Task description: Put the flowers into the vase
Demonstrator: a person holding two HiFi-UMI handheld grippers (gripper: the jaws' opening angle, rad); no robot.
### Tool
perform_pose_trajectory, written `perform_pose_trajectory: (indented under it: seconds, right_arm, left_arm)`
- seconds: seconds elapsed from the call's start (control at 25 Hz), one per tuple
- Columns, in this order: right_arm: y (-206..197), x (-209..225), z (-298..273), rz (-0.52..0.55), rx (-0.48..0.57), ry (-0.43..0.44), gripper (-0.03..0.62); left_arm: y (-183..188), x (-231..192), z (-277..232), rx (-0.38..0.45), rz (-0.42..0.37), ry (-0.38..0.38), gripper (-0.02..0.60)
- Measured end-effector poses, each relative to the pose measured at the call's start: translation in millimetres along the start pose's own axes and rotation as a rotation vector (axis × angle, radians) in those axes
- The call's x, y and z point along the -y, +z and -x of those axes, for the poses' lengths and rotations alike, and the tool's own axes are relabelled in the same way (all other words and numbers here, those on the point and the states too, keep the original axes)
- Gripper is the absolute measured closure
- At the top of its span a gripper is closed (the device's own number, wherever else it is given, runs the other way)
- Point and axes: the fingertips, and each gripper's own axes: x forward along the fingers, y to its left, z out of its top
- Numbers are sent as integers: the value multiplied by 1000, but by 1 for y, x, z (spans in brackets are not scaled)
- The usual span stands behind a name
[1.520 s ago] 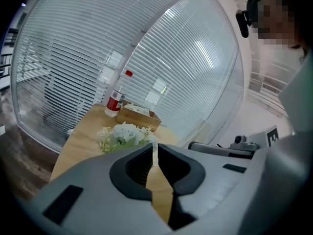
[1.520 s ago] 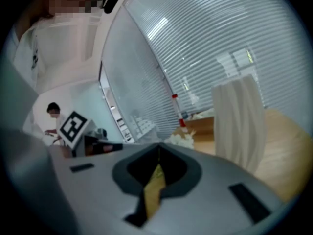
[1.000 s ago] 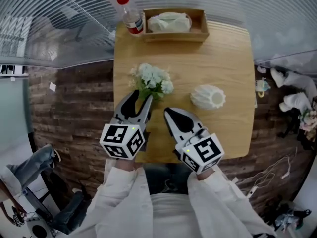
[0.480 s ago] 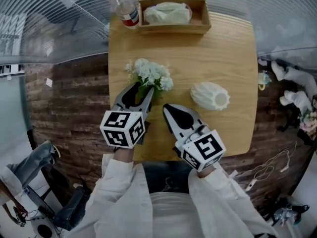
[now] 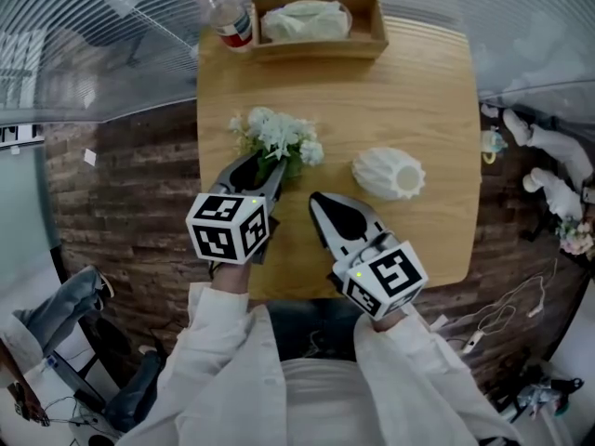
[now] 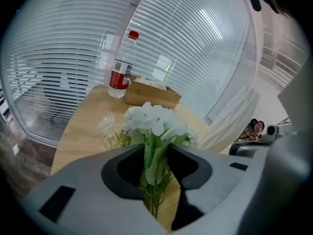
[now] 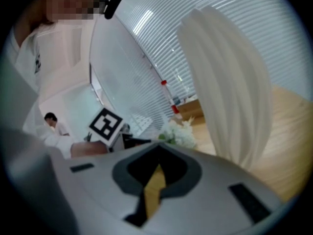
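A bunch of white flowers point(image 5: 279, 137) with green stems lies on the wooden table point(image 5: 372, 91), left of centre. My left gripper point(image 5: 262, 163) reaches over the stems. In the left gripper view the stems and leaves point(image 6: 155, 165) stand between its jaws, below the blossoms point(image 6: 154, 121). The left gripper point(image 6: 156, 148) is open, and its jaws have just been closing round the stems. A white ribbed vase point(image 5: 390, 173) lies on its side to the right and looms large in the right gripper view point(image 7: 230, 82). My right gripper point(image 5: 316, 199) hovers shut and empty near the front edge point(image 7: 157, 148).
At the back of the table stand a wooden box point(image 5: 316, 26) with a white bundle inside and a red-capped plastic bottle point(image 5: 223, 12). The same bottle point(image 6: 120, 67) and box point(image 6: 149, 93) show beyond the flowers. The table's left edge runs close to the flowers.
My left gripper has sunk and tipped downward over the flower stems, its jaws a little narrower. The right gripper has stayed where it was.
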Motion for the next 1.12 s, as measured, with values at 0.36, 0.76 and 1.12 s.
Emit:
perform_pose_trajectory:
  seconds: [0.36, 0.76, 1.12]
  right_arm:
    - [7, -1, 12, 17, 34, -16, 580]
    - [22, -11, 38, 68, 74, -33, 580]
    - [53, -27, 63, 156, 139, -42, 580]
  left_arm:
    - [7, -3, 8, 30, -36, 49, 543]
    - [30, 17, 42, 195, 13, 25, 546]
    - [70, 60, 93, 423, 59, -116, 546]
